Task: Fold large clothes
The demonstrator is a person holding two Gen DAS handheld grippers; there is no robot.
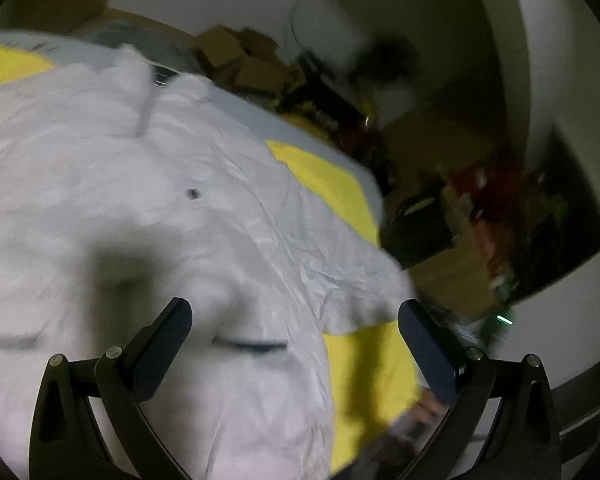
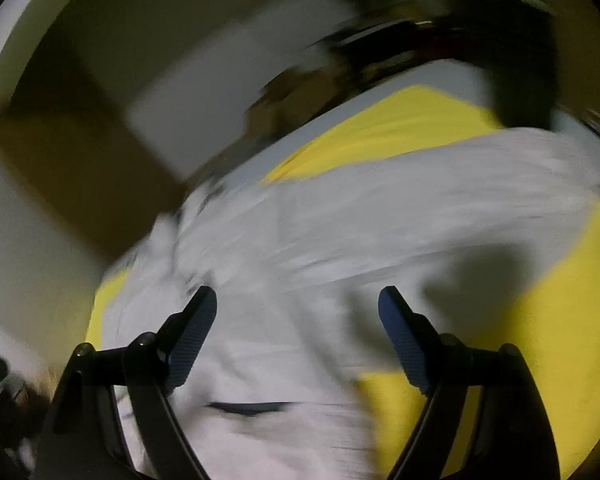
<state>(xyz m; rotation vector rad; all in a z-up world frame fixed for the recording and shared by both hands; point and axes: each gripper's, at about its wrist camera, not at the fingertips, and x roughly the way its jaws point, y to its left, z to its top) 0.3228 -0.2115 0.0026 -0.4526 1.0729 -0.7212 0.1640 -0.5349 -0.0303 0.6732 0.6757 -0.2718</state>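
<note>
Garment count: I see one white garment (image 1: 148, 200), crumpled, spread on one yellow sheet (image 1: 332, 188).
Gripper count: two, one per hand.
Left gripper (image 1: 296, 312): I read the fingers (image 1: 164, 348) as spread wide, nothing between them; the white garment lies beyond and below both tips.
Right gripper (image 2: 298, 300): fingers (image 2: 192, 340) wide apart, holding nothing; white cloth lies below both, and yellow sheet shows past the right-hand finger.
Contact: too blurred for me to tell.
Containers: cardboard boxes (image 1: 236, 56) beyond the left fingertips; contents unreadable.
</note>
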